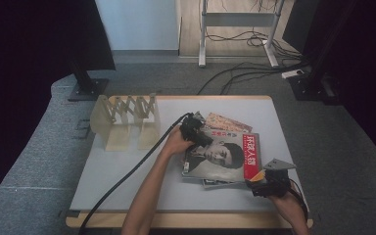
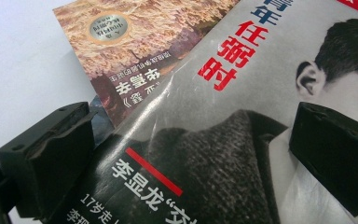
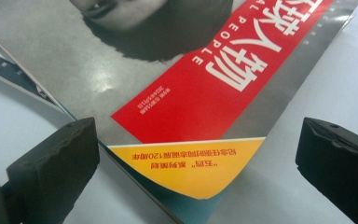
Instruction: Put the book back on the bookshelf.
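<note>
Left gripper view: the top magazine [image 2: 242, 140] is straddled by spread jaws; the right gripper [image 3: 196, 154] is likewise held spread at its corner.

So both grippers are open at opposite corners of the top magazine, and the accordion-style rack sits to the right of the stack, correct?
Not quite. The rack stands to the left of the stack, as the high view shows. The rest holds: the left gripper and right gripper are open at opposite corners of the top magazine.
</note>
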Available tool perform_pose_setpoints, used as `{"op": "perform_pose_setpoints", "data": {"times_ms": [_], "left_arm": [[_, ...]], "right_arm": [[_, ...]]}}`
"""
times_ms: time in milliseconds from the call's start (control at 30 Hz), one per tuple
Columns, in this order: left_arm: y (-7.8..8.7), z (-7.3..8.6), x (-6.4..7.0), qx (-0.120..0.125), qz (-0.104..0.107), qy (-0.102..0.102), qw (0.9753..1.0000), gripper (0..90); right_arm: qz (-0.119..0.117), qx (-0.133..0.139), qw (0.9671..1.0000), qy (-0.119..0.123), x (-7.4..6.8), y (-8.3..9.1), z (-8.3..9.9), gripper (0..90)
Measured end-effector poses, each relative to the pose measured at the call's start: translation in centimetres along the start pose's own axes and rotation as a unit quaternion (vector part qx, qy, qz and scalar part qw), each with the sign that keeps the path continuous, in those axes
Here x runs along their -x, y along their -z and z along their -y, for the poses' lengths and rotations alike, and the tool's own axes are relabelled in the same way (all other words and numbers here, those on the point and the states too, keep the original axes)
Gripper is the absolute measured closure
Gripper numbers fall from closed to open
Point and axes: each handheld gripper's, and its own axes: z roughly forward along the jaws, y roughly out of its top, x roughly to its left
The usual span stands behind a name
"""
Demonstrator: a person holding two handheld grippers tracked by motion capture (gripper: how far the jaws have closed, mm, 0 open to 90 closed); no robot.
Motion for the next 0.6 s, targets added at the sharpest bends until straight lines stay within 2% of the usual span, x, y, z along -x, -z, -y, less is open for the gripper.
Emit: {"op": "perform_pose_setpoints", "data": {"times_ms": [167,333,600], "left_arm": [[0.06,0.03,0.21,-0.004,0.0,0.002,1.0,0.0],[0.29,0.21,0.38,-0.01,0.001,0.003,0.9999,0.0],[0.73,0.79,0.72,-0.007,-0.005,0.012,0.9999,0.0]], "right_arm": [[0.005,-0.005,1.0,0.003,-0.05,-0.31,0.25,0.0],[0.004,-0.006,1.0,-0.003,0.29,-0.46,0.41,0.0],[0.016,-0.005,0.9998,-0.005,0.91,-0.41,0.45,0.0]]}}
